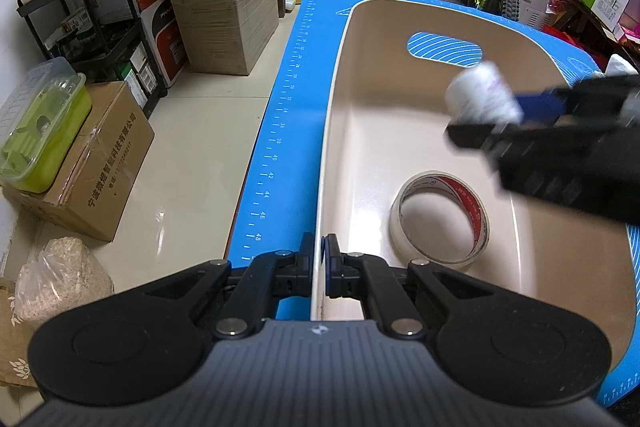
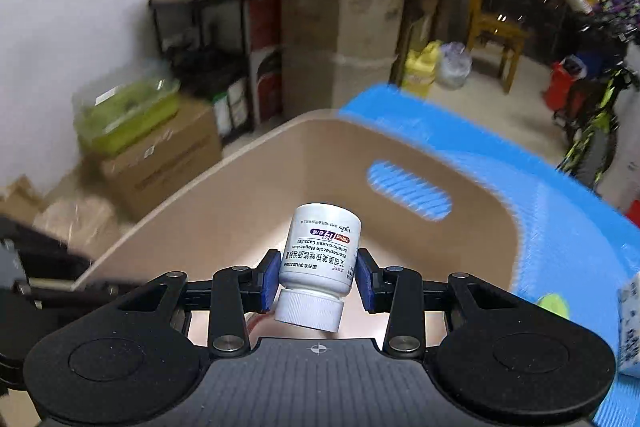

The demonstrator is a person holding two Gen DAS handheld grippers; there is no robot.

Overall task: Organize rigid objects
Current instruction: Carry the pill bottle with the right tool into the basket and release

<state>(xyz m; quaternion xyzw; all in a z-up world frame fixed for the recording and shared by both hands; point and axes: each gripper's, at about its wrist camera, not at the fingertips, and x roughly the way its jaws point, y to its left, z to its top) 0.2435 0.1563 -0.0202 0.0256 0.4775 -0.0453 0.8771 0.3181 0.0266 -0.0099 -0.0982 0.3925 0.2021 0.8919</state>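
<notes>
Two grippers at a beige bin (image 1: pixel 340 75): left gripper (image 1: pixel 320 263) pinches its rim; right gripper (image 2: pixel 316 279), fingers slightly parted, carries a pill bottle (image 2: pixel 320 253) above a tape roll (image 1: pixel 440 223).

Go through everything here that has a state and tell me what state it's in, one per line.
left gripper: shut on the near rim of the bin.
right gripper: shut on the pill bottle, above the bin.
pill bottle: capped, held with the cap toward the camera.
beige bin: open-topped, sitting on the blue mat.
tape roll: lying flat inside the bin.
</notes>
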